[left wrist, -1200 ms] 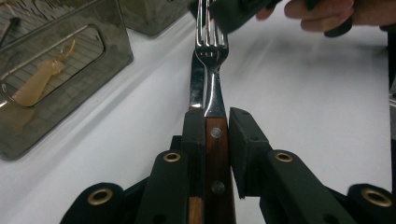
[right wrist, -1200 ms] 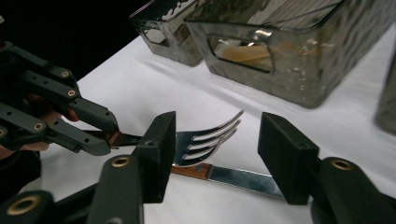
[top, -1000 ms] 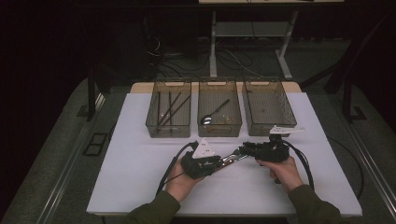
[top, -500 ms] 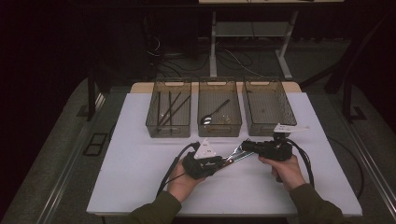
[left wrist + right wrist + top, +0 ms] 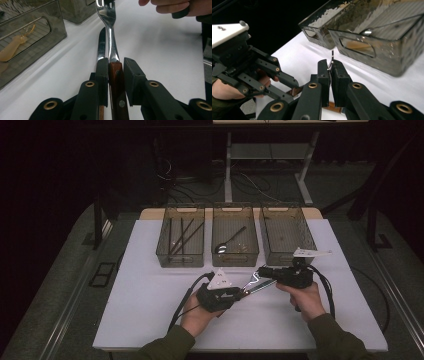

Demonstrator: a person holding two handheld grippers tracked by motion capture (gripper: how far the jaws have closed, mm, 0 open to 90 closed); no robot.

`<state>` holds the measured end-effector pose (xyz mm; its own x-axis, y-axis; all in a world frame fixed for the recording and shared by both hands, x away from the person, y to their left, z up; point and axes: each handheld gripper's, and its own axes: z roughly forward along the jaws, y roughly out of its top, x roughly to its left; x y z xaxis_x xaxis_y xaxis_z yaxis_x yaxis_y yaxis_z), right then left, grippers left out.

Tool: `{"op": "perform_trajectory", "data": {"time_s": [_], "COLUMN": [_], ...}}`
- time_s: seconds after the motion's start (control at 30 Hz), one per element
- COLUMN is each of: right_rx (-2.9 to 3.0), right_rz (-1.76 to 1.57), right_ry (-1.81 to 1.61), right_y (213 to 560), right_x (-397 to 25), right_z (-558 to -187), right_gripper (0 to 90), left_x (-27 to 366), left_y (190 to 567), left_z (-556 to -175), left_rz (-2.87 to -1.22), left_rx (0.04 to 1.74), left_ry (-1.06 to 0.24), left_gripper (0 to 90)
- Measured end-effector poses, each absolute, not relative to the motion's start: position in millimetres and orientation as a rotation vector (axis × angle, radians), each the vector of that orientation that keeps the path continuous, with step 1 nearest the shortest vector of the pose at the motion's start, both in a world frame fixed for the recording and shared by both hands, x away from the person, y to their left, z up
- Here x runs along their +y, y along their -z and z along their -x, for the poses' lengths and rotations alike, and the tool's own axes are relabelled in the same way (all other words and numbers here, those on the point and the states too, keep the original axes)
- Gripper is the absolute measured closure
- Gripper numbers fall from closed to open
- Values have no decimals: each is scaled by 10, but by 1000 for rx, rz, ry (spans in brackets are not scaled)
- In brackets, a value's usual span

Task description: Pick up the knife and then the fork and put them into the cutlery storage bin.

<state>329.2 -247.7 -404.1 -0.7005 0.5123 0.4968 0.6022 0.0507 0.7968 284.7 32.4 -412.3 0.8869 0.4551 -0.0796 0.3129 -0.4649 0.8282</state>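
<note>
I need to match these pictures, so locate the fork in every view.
High view: the fork lies at centre, between the left gripper and the right gripper.
Left gripper view: fork at centre, running up from the jaws to the top edge.
Right gripper view: fork edge-on, a thin strip of metal pinched between the jaws.
Shared landmark: the white tabletop under it.
</note>
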Motion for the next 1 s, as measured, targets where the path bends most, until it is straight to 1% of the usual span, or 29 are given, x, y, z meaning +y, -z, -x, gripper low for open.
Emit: {"op": "perform_trajectory", "data": {"time_s": [0.43,0.6,0.77,1.0], "right_rx": [-2233,-2225,-2247,-2306], "right_rz": [1135,1140,1176,1242], "right_ry": [1779,1796,1800,1796], "right_y": [3952,3916,3903,3871], "right_x": [-2388,-2415,-2463,-2588], "right_z": [-3365,-3370,-3381,-3413], "right_gripper": [865,865,865,864], "left_x": [387,413,472,703], "left_y": [4117,4130,4133,4117], "left_z": [-2887,-2886,-2879,-2862], "left_rz": [-2047,-2056,-2033,-2016], "left_rx": [560,543,549,546], "left_ry": [-147,-165,-165,-191], "left_gripper": [714,628,564,452]}}
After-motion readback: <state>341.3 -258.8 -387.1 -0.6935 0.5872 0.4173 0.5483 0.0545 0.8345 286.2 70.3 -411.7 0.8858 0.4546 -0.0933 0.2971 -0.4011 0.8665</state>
